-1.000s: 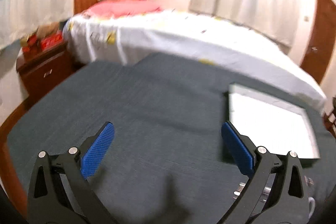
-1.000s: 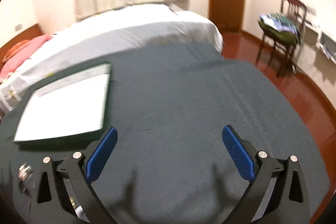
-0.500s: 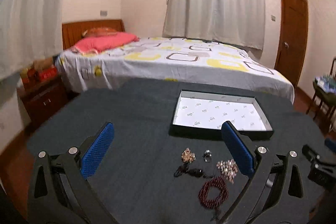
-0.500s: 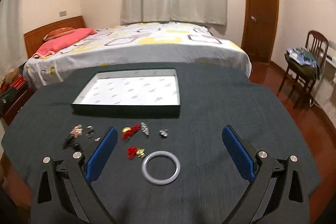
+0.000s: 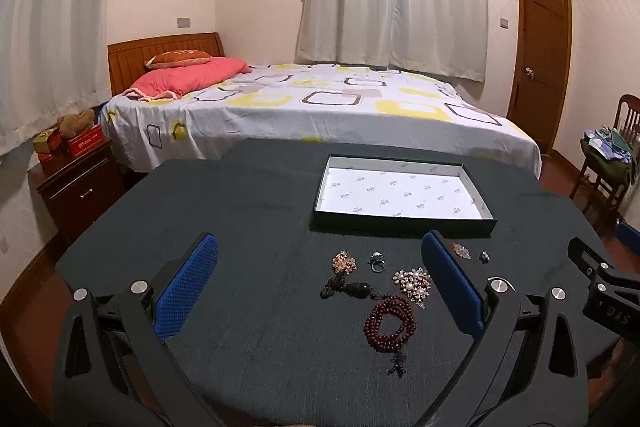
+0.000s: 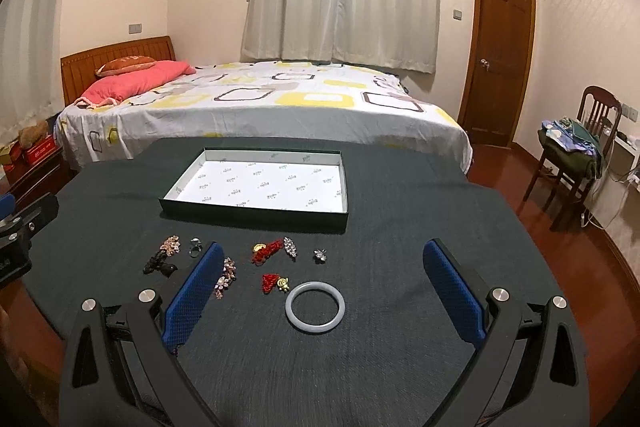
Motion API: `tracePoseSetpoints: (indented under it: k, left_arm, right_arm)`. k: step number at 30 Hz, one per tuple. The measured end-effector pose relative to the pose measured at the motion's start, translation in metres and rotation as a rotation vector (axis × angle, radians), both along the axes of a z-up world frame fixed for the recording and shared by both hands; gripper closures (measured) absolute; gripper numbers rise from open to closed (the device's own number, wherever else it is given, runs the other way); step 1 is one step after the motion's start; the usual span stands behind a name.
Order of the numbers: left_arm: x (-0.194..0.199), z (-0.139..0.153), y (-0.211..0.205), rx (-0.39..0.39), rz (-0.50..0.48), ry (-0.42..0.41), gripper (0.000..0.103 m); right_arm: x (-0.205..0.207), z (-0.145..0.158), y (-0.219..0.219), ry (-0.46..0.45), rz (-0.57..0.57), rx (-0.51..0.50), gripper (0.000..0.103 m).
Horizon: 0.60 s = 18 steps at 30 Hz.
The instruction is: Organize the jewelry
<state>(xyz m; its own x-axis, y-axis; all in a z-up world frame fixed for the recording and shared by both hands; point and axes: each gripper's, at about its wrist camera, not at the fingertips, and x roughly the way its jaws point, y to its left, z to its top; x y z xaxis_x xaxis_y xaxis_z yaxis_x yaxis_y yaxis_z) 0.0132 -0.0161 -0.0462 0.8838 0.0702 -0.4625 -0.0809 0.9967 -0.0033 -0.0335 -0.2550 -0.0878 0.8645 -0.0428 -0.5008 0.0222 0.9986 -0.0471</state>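
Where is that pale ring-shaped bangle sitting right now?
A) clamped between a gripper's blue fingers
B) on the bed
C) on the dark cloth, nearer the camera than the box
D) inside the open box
C: the bangle lies flat on the dark tablecloth, in front of the open box, which holds no jewelry, and no gripper touches it.
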Motion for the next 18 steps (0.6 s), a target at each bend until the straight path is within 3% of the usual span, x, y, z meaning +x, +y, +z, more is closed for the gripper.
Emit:
tracePoseSetpoints:
  k: [6, 18]
  left_arm:
    - [-0.0016, 0.0007, -0.0084, 0.039, -0.025, -0.002, 0.004]
    - [-0.0032, 0.0069, -0.0054, -0.015, -0.064, 0.025, 0.004]
  right_arm:
    - [-0.0036, 0.0017, -0.0001, -0.009, 0.001, 0.005, 0.006]
    - [-0.0064, 0.0084, 0.0035, -0.031, 0.010, 0.000, 0.006]
